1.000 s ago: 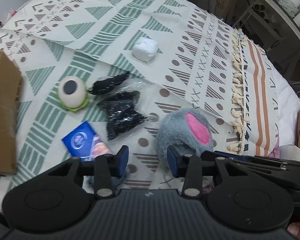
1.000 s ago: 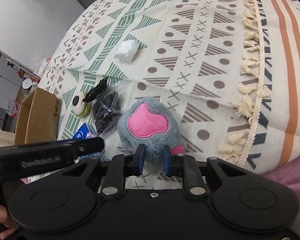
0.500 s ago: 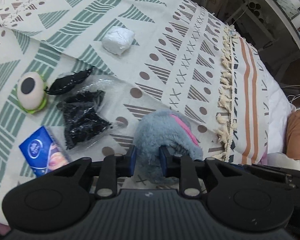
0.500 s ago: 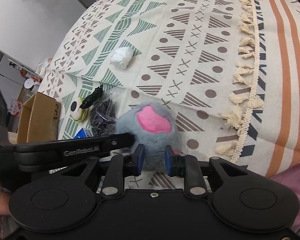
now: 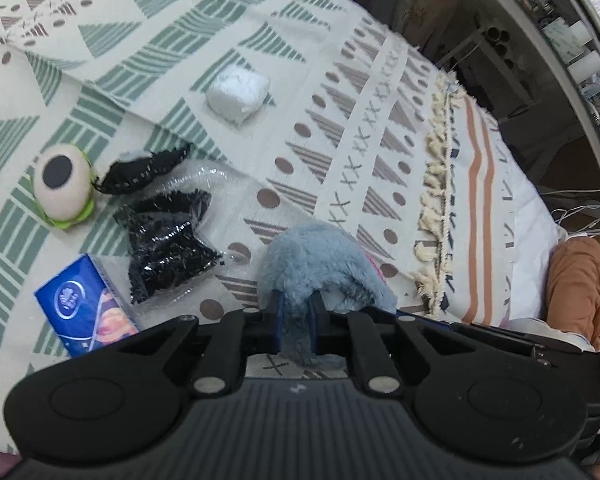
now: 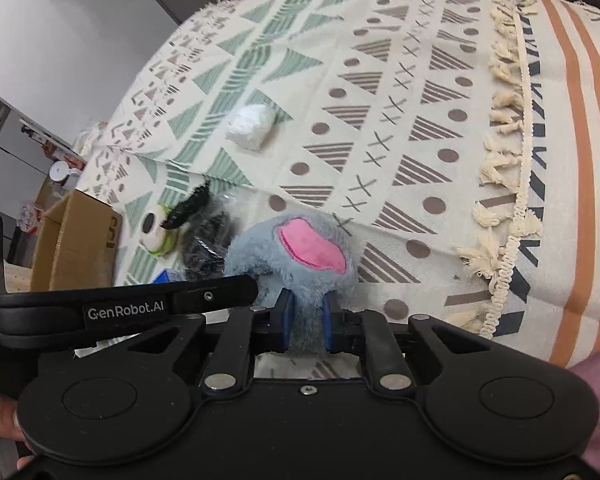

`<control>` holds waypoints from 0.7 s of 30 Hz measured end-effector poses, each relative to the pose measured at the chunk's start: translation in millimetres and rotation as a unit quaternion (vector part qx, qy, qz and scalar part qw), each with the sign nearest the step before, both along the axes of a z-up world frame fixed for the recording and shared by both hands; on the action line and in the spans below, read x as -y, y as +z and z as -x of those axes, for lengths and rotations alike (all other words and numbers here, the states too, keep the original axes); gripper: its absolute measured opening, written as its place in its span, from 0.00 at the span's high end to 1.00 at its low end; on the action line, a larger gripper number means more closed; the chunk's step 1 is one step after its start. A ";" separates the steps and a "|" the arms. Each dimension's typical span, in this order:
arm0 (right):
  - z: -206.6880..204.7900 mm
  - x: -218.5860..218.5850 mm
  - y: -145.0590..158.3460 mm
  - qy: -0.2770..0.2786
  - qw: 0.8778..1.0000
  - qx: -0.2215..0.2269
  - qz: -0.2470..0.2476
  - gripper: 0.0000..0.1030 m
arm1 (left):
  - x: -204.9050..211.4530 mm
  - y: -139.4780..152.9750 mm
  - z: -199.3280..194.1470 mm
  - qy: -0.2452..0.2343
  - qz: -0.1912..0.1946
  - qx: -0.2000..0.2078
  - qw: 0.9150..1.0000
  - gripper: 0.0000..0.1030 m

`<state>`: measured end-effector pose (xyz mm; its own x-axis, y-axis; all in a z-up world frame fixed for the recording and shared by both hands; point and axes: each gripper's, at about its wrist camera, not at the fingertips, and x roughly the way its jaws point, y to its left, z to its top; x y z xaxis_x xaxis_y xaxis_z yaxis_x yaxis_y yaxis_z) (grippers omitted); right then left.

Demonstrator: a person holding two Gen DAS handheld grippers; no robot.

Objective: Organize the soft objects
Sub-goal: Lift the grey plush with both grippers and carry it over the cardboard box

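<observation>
Grey plush toy [image 5: 320,256] on patterned blanket [image 5: 340,100], clamped by left gripper [image 5: 296,322] and right gripper [image 6: 306,320] alike. Blue tissue pack [image 5: 86,306] fully seen from left wrist only; cardboard box [image 6: 72,240] from right wrist only. One second before: left tongs apart, clear of toy.

Both grippers, left gripper [image 5: 296,322] and right gripper [image 6: 306,322], are matte black plastic with blue finger pads [image 6: 286,314], silver pivot screws, round side discs; white "GenRobot.AI" lettering marks the left one's side.
</observation>
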<state>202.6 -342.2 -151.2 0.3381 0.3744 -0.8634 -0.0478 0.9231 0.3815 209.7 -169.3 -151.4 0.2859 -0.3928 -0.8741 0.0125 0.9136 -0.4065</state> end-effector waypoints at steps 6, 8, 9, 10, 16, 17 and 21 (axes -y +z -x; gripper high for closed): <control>8.9 -10.0 21.0 0.001 1.000 0.023 -0.001 0.86 | -12.9 23.5 11.3 0.009 0.006 0.026 1.000 0.89; 12.0 -16.0 28.6 0.004 0.999 0.033 -0.001 0.86 | -17.9 31.2 15.9 0.012 0.004 0.034 0.999 0.90; 13.7 -18.8 31.9 0.005 0.999 0.036 -0.001 0.86 | -21.2 35.8 18.8 0.014 0.004 0.040 0.999 0.89; 15.0 -22.2 35.1 0.006 0.999 0.040 -0.002 0.86 | -24.4 39.9 21.4 0.016 0.003 0.044 0.999 0.89; 24.6 -46.2 53.1 0.020 0.998 0.064 -0.001 0.86 | -48.9 59.7 37.7 0.034 0.003 0.065 0.997 0.90; 25.9 -50.2 55.7 0.021 0.998 0.066 -0.003 0.86 | -53.2 62.9 40.9 0.036 -0.001 0.070 0.997 0.90; 31.7 -69.1 66.9 0.032 0.996 0.081 -0.001 0.86 | -69.7 72.1 53.0 0.044 -0.005 0.085 0.995 0.90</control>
